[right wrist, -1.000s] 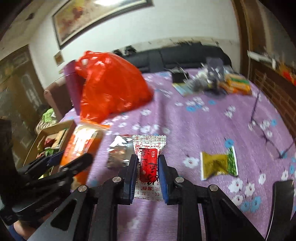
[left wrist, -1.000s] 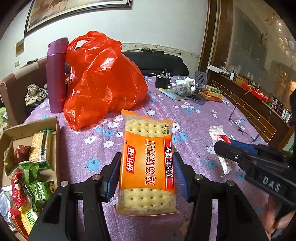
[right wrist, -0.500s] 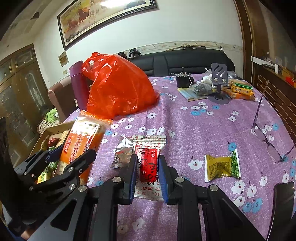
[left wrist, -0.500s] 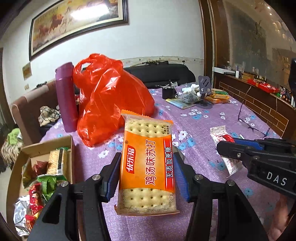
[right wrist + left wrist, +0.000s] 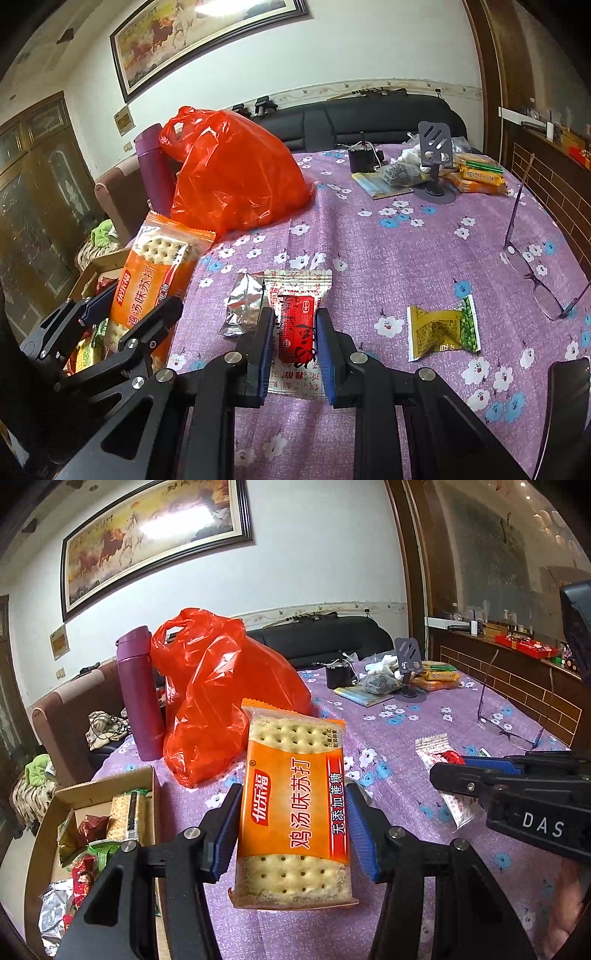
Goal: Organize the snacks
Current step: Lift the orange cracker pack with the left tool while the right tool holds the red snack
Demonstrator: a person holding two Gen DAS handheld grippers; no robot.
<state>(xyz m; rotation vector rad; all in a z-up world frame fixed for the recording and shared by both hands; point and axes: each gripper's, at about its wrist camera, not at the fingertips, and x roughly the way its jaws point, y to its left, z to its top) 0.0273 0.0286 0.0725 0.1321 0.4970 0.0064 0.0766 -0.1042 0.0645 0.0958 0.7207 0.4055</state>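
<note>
Left wrist view: the left gripper (image 5: 293, 829) is seen with its blue-padded fingers (image 5: 226, 827) pressed against both long sides of an orange cracker packet (image 5: 293, 805), which is held upright and lifted off the purple flowered tablecloth (image 5: 399, 716); an open cardboard box (image 5: 151, 801) of assorted snacks is seen at the lower left, beside the table edge, just left of the held packet; a red plastic bag (image 5: 221, 694) and a purple flask (image 5: 138, 690) (touching each other) are placed behind the packet; the right gripper (image 5: 491, 775) is visible at the right edge. Right wrist view: the right gripper (image 5: 294, 343) is seen pinching a red-and-white snack sachet (image 5: 297, 317) between its narrowly spaced fingers (image 5: 327, 354); whether the sachet is lifted or resting on the cloth cannot be told; a crumpled silver wrapper (image 5: 242, 308) is found just left of the sachet, touching it; a yellow-and-green snack packet (image 5: 443, 328) is laid flat on the cloth to the right, apart from it; a pair of glasses (image 5: 532, 273) is seen farther right; a phone stand (image 5: 436, 162) and orange packets (image 5: 478, 173) are set at the far end
</note>
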